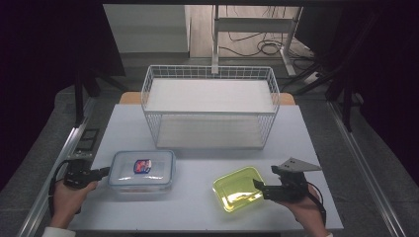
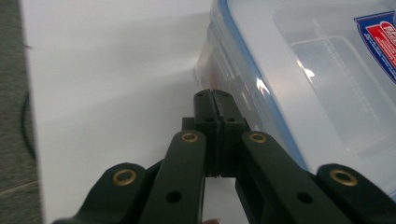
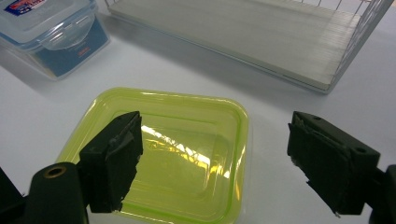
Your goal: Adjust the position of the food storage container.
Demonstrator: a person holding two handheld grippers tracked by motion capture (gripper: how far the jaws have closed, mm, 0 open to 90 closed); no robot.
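A clear plastic box with a blue-rimmed lid and a red-blue label (image 1: 142,170) sits on the white table's near left. My left gripper (image 1: 104,172) is shut, its tips (image 2: 213,100) right against the box's left wall (image 2: 224,60). A yellow-green translucent container (image 1: 238,188) lies at the near right. My right gripper (image 1: 265,181) is open at that container's right edge; in the right gripper view its jaws stand wide apart above the container (image 3: 177,154). The clear box (image 3: 51,28) also appears at the upper left there.
A white wire basket (image 1: 210,106) with a pale board in its bottom stands at the table's middle back, its front wall toward me. Its board (image 3: 243,37) lies beyond the green container. The table edge (image 1: 207,228) runs close to my hands.
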